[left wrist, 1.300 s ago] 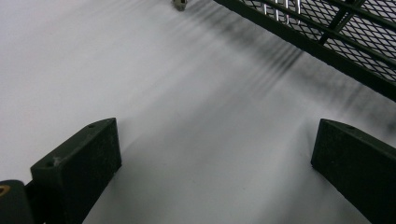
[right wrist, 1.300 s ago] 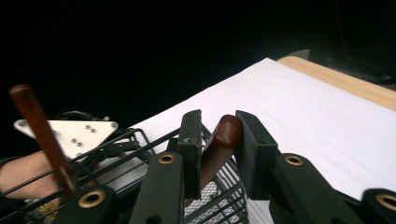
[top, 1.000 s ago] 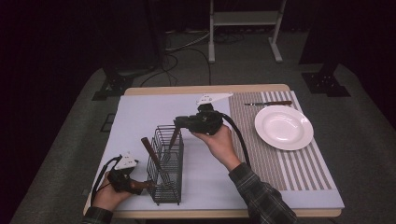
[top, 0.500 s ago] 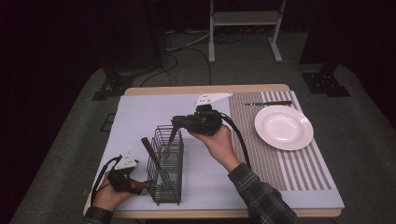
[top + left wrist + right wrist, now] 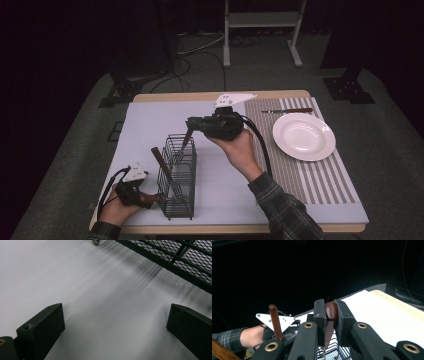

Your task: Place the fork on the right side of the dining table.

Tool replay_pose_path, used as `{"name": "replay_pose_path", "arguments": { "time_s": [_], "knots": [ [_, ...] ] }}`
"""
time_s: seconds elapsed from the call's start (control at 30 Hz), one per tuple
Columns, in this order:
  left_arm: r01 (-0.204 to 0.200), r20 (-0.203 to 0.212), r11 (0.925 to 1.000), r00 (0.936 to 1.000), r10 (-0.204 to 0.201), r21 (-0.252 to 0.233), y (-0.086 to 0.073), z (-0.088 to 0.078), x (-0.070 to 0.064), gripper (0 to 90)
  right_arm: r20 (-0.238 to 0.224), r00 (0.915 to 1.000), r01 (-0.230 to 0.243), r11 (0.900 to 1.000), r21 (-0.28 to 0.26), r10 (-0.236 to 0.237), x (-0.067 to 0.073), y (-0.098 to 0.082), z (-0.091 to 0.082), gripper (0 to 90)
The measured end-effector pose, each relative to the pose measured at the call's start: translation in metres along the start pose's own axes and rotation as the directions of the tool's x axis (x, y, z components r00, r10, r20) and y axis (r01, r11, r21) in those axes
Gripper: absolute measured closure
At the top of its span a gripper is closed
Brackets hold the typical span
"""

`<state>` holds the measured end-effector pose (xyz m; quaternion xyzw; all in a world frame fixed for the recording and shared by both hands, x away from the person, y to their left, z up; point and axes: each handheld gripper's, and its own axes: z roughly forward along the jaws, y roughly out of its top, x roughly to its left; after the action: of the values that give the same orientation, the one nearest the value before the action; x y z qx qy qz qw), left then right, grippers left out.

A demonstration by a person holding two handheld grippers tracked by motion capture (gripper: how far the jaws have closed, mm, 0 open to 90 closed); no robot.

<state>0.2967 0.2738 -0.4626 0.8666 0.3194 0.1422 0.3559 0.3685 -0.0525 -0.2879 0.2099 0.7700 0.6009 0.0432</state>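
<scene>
A black wire basket point(image 5: 178, 176) stands on the white mat point(image 5: 150, 125). A brown-handled utensil point(image 5: 162, 164) leans inside it. My right gripper point(image 5: 196, 124) hovers above the basket's far end, shut on the brown handle of a second utensil point(image 5: 185, 142) that hangs down into the basket. The right gripper view has the jaws point(image 5: 331, 305) pressed on that handle point(image 5: 331, 315), with the leaning utensil's handle point(image 5: 275, 321) beyond. My left gripper point(image 5: 154, 199) rests low at the basket's near left side. Its jaws point(image 5: 116, 312) stand wide open over bare mat, beside the basket mesh point(image 5: 175, 255).
A white plate point(image 5: 303, 136) sits on the striped mat point(image 5: 320, 180) at the right. A knife point(image 5: 286, 110) lies behind it near the table's far edge. The right forearm in a plaid sleeve point(image 5: 280, 210) crosses the table's front middle.
My right gripper has risen a little with the utensil in its jaws. The left gripper and the basket have stayed put.
</scene>
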Motion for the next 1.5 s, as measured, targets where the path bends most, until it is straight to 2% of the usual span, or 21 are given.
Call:
{"name": "replay_pose_path", "arguments": {
  "time_s": [0.3, 0.93, 1.23, 1.5],
  "knots": [
    [0.001, 0.0, 1.0, 1.0, -0.001, -0.001, 0.0, 0.0, 0.0, 0.0, 0.008, 1.0, 0.004, 0.999, -0.036, -0.003, 0.001, 0.01, -0.011, 80.4],
    [0.0, -0.001, 1.0, 1.0, 0.0, 0.0, 0.0, 0.0, 0.0, 0.0, 0.056, 0.9984, 0.017, 0.992, -0.123, -0.01, -0.001, 0.029, -0.053, 80.4],
    [0.0, -0.001, 1.0, 1.0, 0.0, 0.0, 0.0, 0.0, 0.0, 0.0, 0.104, 0.9944, 0.033, 0.988, -0.148, -0.018, -0.005, 0.032, -0.076, 80.5],
    [0.0, -0.001, 1.0, 1.0, 0.0, 0.0, 0.0, 0.0, 0.0, 0.0, 0.164, 0.9864, 0.022, 0.985, -0.172, 0.007, -0.015, 0.024, -0.104, 80.4]
  ]
}}
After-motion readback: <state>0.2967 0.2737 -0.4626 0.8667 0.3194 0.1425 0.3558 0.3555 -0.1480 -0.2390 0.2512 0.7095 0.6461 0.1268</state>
